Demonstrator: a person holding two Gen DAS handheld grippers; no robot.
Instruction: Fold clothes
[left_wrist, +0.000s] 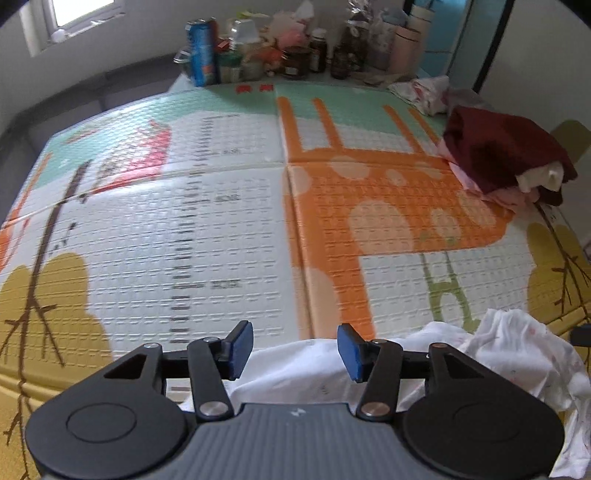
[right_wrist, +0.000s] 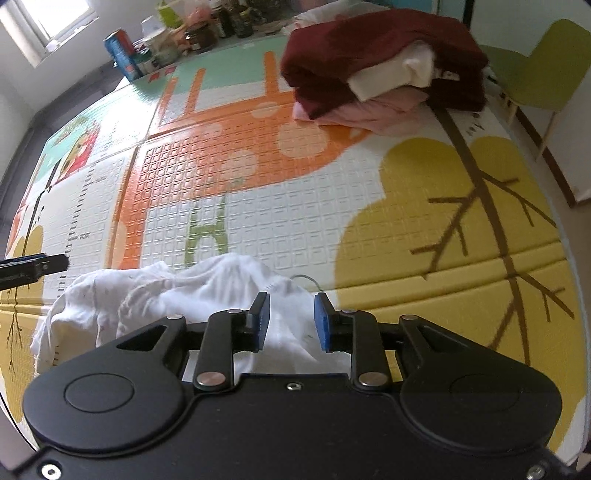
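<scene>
1. Your left gripper (left_wrist: 295, 352) had its blue pads (left_wrist: 240, 349) spread well apart, with nothing pinched; white cloth showed in the gap below them, but neither pad pressed on it.
2. Your right gripper (right_wrist: 291, 321) held its pads (right_wrist: 263, 319) at a narrower gap, also parted, and the cloth seen between them was not squeezed by either pad.
3. The white garment (right_wrist: 177, 295) lay crumpled and unfolded on the near edge of the play mat (right_wrist: 332, 192), directly under both of your grippers; in the left wrist view it (left_wrist: 509, 354) bunched up to the right of the fingers.
4. In the right wrist view, the tip of your left gripper (right_wrist: 35, 267) showed at the left edge, just beside the garment's left end.
5. Farther out, a stack of folded clothes (right_wrist: 384, 62) sat at the far right of the mat: a dark red piece on top, a cream one tucked in it, pink ones beneath.
6. Bottles, jars and a blue can (left_wrist: 201, 51) crowded the far end of the mat, near a window (left_wrist: 85, 14).
7. A green chair (right_wrist: 543, 74) stood off the mat, beyond the stack.
</scene>
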